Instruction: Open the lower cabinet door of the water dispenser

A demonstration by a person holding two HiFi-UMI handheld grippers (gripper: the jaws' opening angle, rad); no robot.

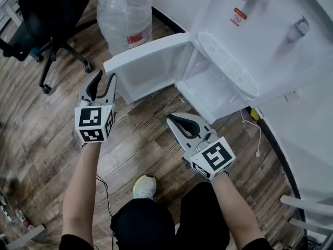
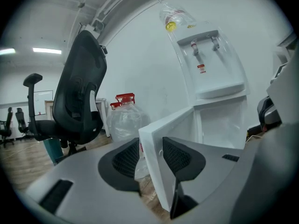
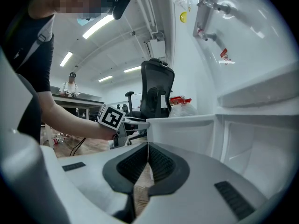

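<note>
wood-plank floor (image 1: pixel 47 134) runs up to a white water dispenser (image 1: pixel 270 40) standing against the white wall. its lower cabinet door (image 1: pixel 151 61) is swung wide open, hinged at the dispenser and reaching out over the floor, so the bare white cabinet (image 1: pixel 218 95) shows. the left gripper (image 1: pixel 105 75) is at the door's free edge, the end farthest from the dispenser. its jaws stand partly spread with that edge between them, and a sliver of floor shows between one pad (image 2: pixel 126 157) and the door. the right gripper (image 1: pixel 170 119) hangs over the floor just in front of the dispenser's open cabinet, jaws pressed together on nothing. beyond the door from the dispenser stand a big clear water bottle (image 1: pixel 125 14) with a red cap and a black office chair (image 1: pixel 41 14). a white cable (image 1: pixel 255 134) lies at the dispenser's foot.
</note>
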